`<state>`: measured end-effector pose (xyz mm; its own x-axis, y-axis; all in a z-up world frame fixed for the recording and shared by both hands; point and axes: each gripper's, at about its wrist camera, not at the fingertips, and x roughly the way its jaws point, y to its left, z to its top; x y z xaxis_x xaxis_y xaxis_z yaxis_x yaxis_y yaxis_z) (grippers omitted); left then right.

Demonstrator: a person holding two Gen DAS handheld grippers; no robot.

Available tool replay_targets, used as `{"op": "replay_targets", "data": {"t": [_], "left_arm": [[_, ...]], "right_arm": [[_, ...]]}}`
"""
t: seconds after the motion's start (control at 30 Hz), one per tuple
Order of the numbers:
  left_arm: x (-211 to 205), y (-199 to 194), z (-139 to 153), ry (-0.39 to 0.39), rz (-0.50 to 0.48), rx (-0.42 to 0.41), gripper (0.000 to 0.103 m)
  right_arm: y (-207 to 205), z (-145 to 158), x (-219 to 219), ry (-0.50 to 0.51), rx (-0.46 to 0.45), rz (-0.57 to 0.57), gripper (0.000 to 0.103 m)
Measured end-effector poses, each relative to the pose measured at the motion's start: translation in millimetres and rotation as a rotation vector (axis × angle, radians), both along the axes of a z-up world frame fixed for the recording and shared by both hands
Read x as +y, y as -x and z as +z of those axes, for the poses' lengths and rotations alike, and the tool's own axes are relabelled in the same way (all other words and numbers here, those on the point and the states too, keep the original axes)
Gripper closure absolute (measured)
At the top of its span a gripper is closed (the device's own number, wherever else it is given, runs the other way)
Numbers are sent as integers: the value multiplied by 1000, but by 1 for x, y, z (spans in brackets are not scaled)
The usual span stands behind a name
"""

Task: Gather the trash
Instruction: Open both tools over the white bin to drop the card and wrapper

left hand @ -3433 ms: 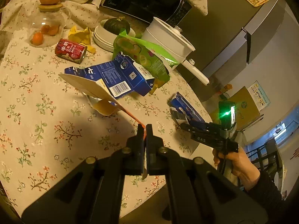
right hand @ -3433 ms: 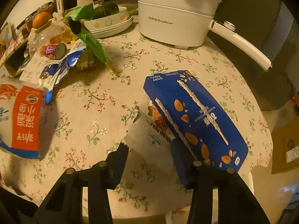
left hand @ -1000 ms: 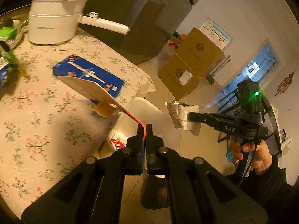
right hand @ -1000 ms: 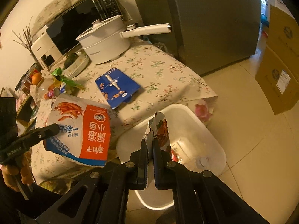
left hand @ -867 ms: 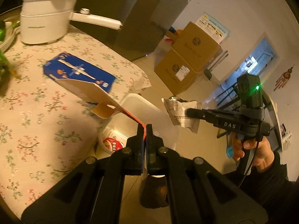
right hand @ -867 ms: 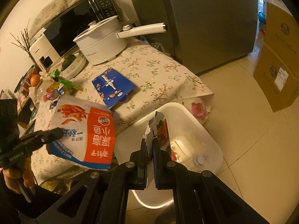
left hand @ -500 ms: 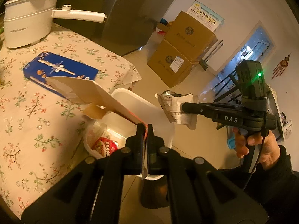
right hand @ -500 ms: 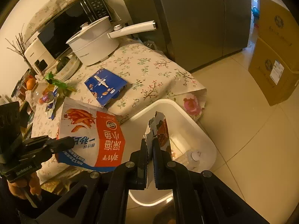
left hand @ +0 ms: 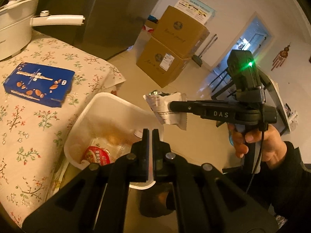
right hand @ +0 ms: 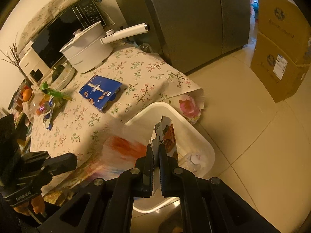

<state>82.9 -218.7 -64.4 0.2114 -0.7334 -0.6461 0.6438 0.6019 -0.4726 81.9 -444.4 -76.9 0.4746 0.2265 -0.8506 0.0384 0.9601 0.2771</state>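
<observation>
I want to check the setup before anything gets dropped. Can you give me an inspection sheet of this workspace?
Surface: table under a floral tablecloth; tiled floor beside it.
Job's things: white bin on the floor at the table's edge, with trash inside; wrapper above the bin; blurred snack bag over the bin's near side.
Clutter: blue box, white pot, green wrapper.
Grippers: right gripper shut on the wrapper; left gripper shut, with its grip on the snack bag unclear.
Cables: black cable hangs from the right gripper's handle.
Surroundings: cardboard boxes, fridge, microwave.
</observation>
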Motion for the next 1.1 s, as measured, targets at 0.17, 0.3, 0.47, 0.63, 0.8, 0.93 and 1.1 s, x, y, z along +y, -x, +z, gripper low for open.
{"op": "replay_targets", "data": {"t": [0.17,0.3,0.47,0.63,0.8,0.93,1.1], "left_arm": [[-2,-9,-20,-38,23,33,100],[5,-18,-29,-55,73,71,100],[21,-19,-24,-93,137,62,67],[41,-20,-21,-131,182,47,53],[58,-20,-24,-163,214,49,45],[71,-21,-26,-178,238,66,29],[85,-18,-24,-220,259,42,15]], "right_arm": [[0,-4,1,11,14,7,97],[0,-5,2,10,18,5,97],[-2,-8,3,11,31,11,97],[-5,-10,7,14,46,15,96],[-7,-11,7,15,58,5,90],[-9,-13,4,-10,79,-36,51],[-10,-7,7,-18,54,-48,31]]}}
